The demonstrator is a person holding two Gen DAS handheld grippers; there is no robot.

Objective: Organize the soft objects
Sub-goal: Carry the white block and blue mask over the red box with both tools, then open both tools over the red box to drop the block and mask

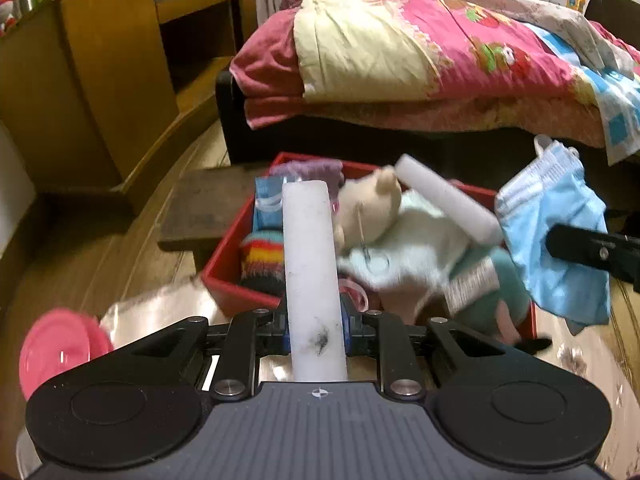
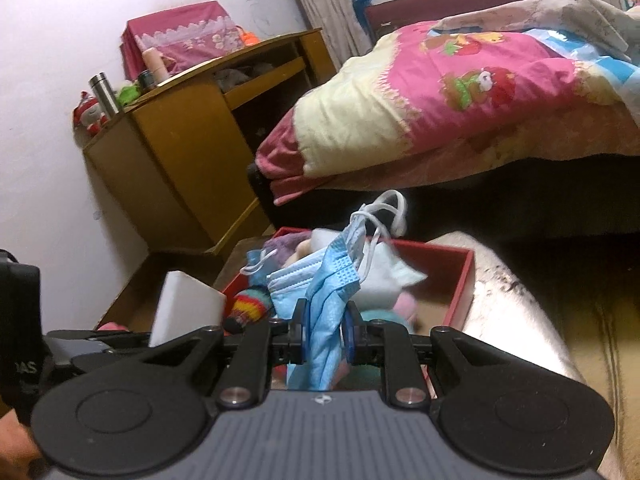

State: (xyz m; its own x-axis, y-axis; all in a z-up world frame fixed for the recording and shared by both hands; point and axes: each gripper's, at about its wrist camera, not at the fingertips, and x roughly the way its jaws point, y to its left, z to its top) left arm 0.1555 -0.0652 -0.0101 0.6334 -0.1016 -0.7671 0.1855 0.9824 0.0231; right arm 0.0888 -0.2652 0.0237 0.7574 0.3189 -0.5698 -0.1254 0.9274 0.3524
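Foam stick (image 1: 312, 276) clamped in left tool (image 1: 314, 320), face masks (image 2: 326, 312) pinched in right tool (image 2: 326, 338).

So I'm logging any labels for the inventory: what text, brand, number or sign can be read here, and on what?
"AS": end of a cut-off white print on the black device at the right wrist view's left edge.
Yellow pack beyond the bed: print too blurred to read.
Quilt: cartoon pictures only, no words.
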